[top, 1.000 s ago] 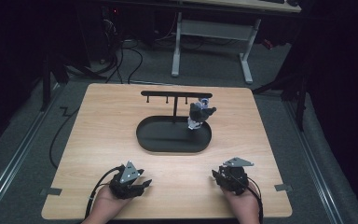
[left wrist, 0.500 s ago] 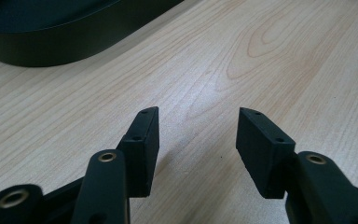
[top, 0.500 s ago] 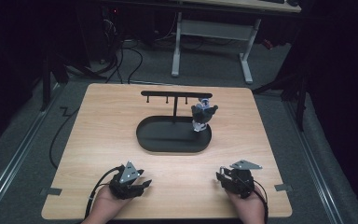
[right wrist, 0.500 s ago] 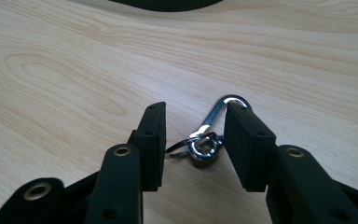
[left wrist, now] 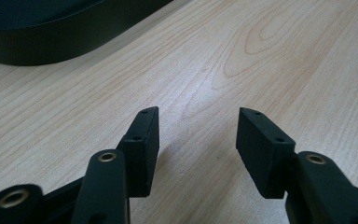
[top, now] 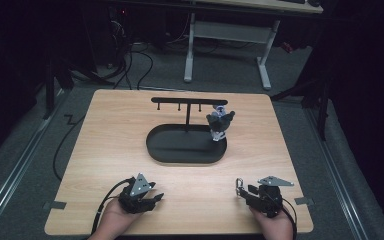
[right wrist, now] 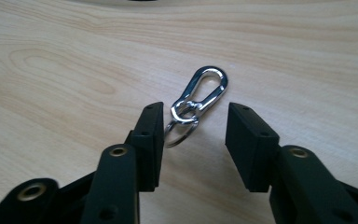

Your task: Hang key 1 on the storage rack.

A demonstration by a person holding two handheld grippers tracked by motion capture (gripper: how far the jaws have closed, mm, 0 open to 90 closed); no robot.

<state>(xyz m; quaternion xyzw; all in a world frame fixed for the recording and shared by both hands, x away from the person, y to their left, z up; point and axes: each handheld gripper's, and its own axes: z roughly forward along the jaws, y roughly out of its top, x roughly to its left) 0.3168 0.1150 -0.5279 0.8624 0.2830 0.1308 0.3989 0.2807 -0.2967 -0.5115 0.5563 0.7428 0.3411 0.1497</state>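
1. High view. Carabiner keyring (top: 239, 187) lies flat on the wooden table (top: 110, 145), near the table's front edge and well clear of the black oval tray (top: 180, 150) at centre. Right gripper (top: 247, 194) sits just behind the keyring, at the front right of the table, held in a hand (top: 275, 225) that comes in from the bottom. Left gripper (top: 150, 199) rests at the front left, well apart from the keyring, in the other hand (top: 112, 225).
2. High view, landmark. A T-shaped hanger stand (top: 187, 107) rises from the tray; a small grey and blue figure (top: 220, 124) hangs at the right end of its bar, over the tray's right end.
3. Left gripper view. Jaws apart, bare table between them, nothing held. Left gripper (left wrist: 198, 128) points across the wood grain; the tray (left wrist: 51, 37) shows at upper left, well ahead of the fingertips (left wrist: 147, 121).
4. Right gripper view. Right gripper (right wrist: 193, 119) jaws apart and have just been opening. The keyring (right wrist: 198, 100) lies between and just past the fingertips: its split ring close against the left-hand pad (right wrist: 151, 133), its chrome clip pointing away from the gripper. Cannot tell whether ring and pad touch; the other pad is clear of it. No clamp on the keyring.
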